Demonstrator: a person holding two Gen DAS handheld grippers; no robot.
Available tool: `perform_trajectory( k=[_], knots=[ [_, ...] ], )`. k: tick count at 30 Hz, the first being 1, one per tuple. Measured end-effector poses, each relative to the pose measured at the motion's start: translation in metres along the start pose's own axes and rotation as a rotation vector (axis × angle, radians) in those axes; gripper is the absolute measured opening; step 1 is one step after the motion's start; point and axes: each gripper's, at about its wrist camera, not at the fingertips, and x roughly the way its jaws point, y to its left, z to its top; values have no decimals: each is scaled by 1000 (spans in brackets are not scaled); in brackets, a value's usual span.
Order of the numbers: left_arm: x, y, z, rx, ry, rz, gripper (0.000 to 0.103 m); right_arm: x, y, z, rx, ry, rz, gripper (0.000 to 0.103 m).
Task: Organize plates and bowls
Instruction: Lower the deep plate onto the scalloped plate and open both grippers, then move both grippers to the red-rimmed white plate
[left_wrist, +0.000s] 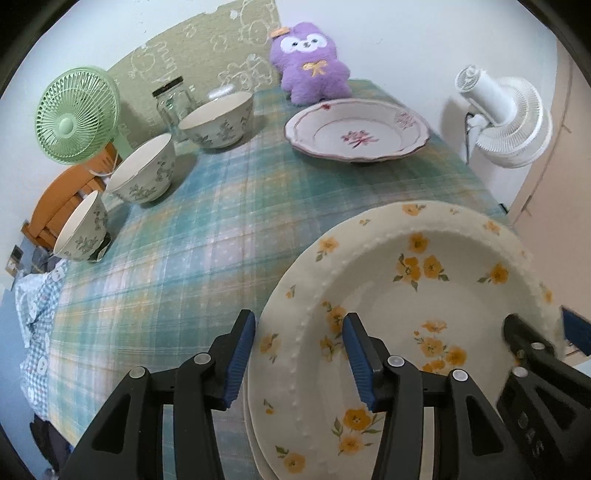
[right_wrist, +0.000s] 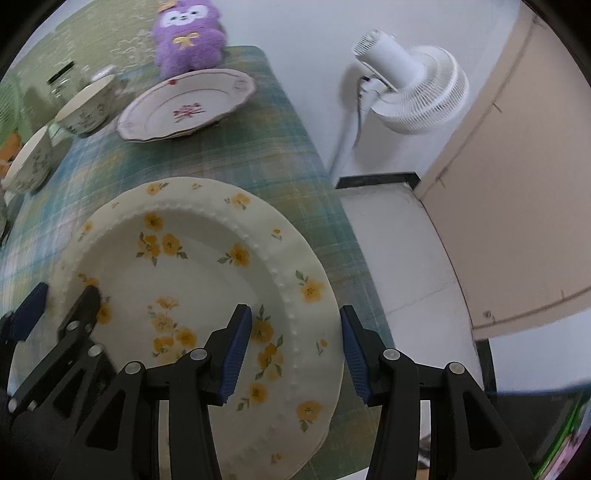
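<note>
Two claws, left claw (left_wrist: 298, 360) and right claw (right_wrist: 295, 354), straddle opposite rims of the cream yellow-flowered ceramic plate (left_wrist: 388, 295), seemingly unclenched; uneven clamping could tip it off the bench (left_wrist: 207, 206).

The yellow-flowered plate (left_wrist: 388, 280) looks like glazed ceramic, smooth and glossy, with a raised beaded ring around its well. The pink-flowered plate (left_wrist: 356, 131) and the three leaf-patterned bowls (left_wrist: 142, 171) have the same glossy glaze. The bench (left_wrist: 207, 236) is covered in a matt woven plaid cloth. The left tongs (left_wrist: 299, 354) and right tongs (right_wrist: 295, 350) are matt black plastic with ribbed blue pads, probably rubber, and shiny metal pins. The purple toy (left_wrist: 310, 62) is fuzzy plush; the jar (left_wrist: 173, 105) is clear glass.
</note>
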Motion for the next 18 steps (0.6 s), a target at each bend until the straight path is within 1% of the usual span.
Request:
perform_trajectory(
  k=[6, 8, 11, 12, 13, 15, 17, 18],
  knots=[
    [-1, 0, 0, -13, 9, 9, 49, 1, -1, 0, -20, 4, 13, 52],
    [-2, 2, 1, -25, 18, -1, 49, 1, -2, 2, -19, 12, 24, 53],
    [-8, 6, 5, -30, 18, -24, 51, 0, -9, 7, 7, 30, 68, 53],
    [-12, 8, 7, -28, 13, -34, 55, -5, -12, 10, 19, 24, 84, 53],
    [-17, 11, 10, -25, 6, -55, 61, -8, -12, 12, 21, 15, 87, 53],
    [-24, 14, 15, -15, -8, -85, 66, -21, -10, 18, 14, -12, 102, 53],
    [-34, 19, 21, -2, -37, -111, 69, -32, -7, 23, 14, -38, 126, 61],
    [-38, 24, 26, -2, -52, -125, 70, -39, -5, 26, 20, -60, 127, 62]
  ],
)
